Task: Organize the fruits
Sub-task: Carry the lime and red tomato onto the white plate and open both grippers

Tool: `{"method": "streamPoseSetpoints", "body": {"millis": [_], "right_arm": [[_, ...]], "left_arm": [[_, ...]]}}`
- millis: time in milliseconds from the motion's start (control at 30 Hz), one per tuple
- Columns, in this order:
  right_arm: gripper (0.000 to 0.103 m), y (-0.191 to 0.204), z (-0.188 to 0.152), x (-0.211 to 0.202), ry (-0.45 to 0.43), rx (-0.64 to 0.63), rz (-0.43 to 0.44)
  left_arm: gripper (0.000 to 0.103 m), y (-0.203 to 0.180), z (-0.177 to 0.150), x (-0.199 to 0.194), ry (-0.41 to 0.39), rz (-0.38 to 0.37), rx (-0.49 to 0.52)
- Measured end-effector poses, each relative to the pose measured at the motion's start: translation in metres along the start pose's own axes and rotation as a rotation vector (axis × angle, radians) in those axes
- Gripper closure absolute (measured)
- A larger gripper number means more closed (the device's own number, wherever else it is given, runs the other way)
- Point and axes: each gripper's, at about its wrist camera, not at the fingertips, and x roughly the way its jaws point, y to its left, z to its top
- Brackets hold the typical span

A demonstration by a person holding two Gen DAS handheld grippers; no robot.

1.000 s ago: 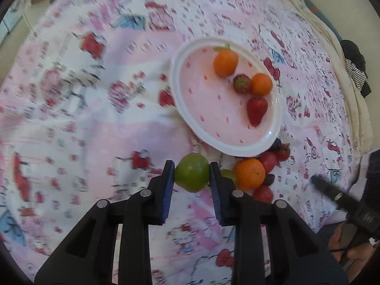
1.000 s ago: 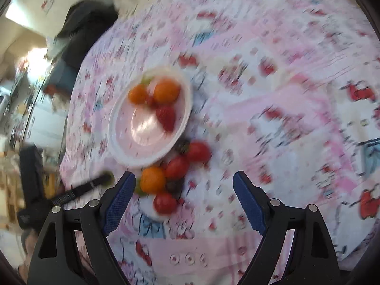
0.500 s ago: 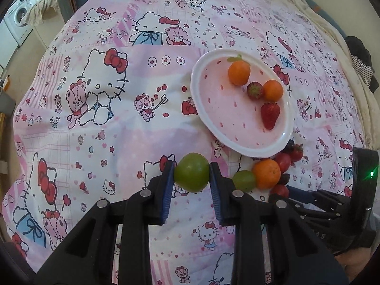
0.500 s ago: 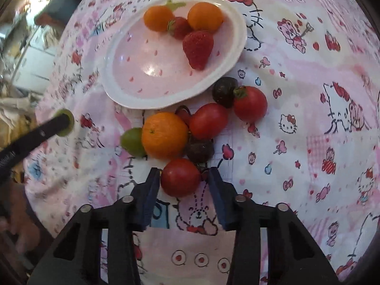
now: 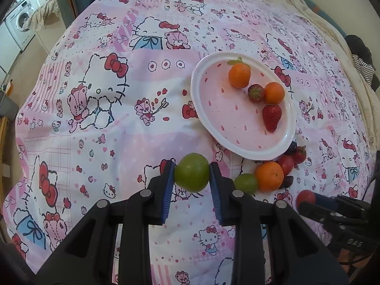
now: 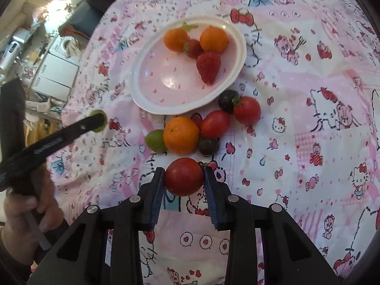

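My left gripper (image 5: pixel 192 173) is shut on a green fruit (image 5: pixel 192 172), held above the cloth near the white plate (image 5: pixel 201 104). The plate holds two oranges (image 5: pixel 239 75) and two strawberries (image 5: pixel 272 116). My right gripper (image 6: pixel 184 178) is shut on a red tomato (image 6: pixel 184 176), just in front of a pile of loose fruit: an orange (image 6: pixel 181 135), a small green fruit (image 6: pixel 155 140), red tomatoes (image 6: pixel 215 123) and dark plums (image 6: pixel 208 146). The left gripper also shows in the right wrist view (image 6: pixel 98 124).
A pink Hello Kitty cloth (image 5: pixel 106 95) covers the round table. A washing machine (image 5: pixel 20 23) stands beyond the table at far left. Dark clothing (image 5: pixel 361 54) lies at the right edge. A hand (image 6: pixel 26 223) holds the left gripper's handle.
My right gripper came down to the fruit pile, closed on the red tomato and drew it back from the pile. My left gripper kept the green fruit and pulled back slightly.
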Motion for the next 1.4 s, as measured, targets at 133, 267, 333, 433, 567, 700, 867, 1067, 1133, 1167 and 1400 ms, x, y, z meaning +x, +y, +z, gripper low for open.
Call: {"method": "streamPoseSetpoints", "body": {"millis": [133, 267, 333, 433, 567, 700, 867, 1067, 1133, 1167, 1400], "right_arm": [[0.068, 0.000, 0.001, -0.013, -0.052, 0.000, 0.016], [0.068, -0.003, 0.004, -0.027, -0.113, 0.018, 0.025], [0.068, -0.004, 0.008, -0.036, -0.154, 0.019, 0.030], [0.068, -0.002, 0.012, -0.048, -0.224, 0.022, 0.052], [0.068, -0.001, 0.019, -0.066, -0.311, 0.037, 0.084], [0.068, 0.000, 0.030, -0.082, -0.388, 0.041, 0.116], [0.068, -0.001, 0.049, -0.089, -0.418, 0.026, 0.115], [0.068, -0.006, 0.064, -0.087, -0.417, 0.033, 0.128], [0.068, -0.007, 0.069, -0.085, -0.414, 0.031, 0.129], [0.068, -0.008, 0.073, -0.084, -0.412, 0.033, 0.132], [0.068, -0.019, 0.104, -0.072, -0.392, 0.048, 0.146]], "left_arm": [[0.078, -0.003, 0.000, -0.004, -0.024, 0.001, 0.015], [0.078, -0.003, 0.001, -0.018, -0.063, -0.021, 0.005], [0.078, -0.003, 0.002, -0.025, -0.092, -0.020, 0.009], [0.078, -0.004, 0.006, -0.037, -0.141, -0.016, 0.015], [0.078, -0.004, 0.014, -0.050, -0.189, -0.023, 0.015], [0.078, -0.006, 0.023, -0.059, -0.216, -0.032, 0.017], [0.077, -0.011, 0.041, -0.066, -0.245, -0.038, 0.034], [0.077, -0.023, 0.064, -0.064, -0.263, -0.021, 0.085], [0.077, -0.026, 0.072, -0.061, -0.264, -0.015, 0.098], [0.077, -0.028, 0.078, -0.057, -0.262, -0.012, 0.106], [0.077, -0.034, 0.098, -0.029, -0.235, -0.004, 0.122]]}}
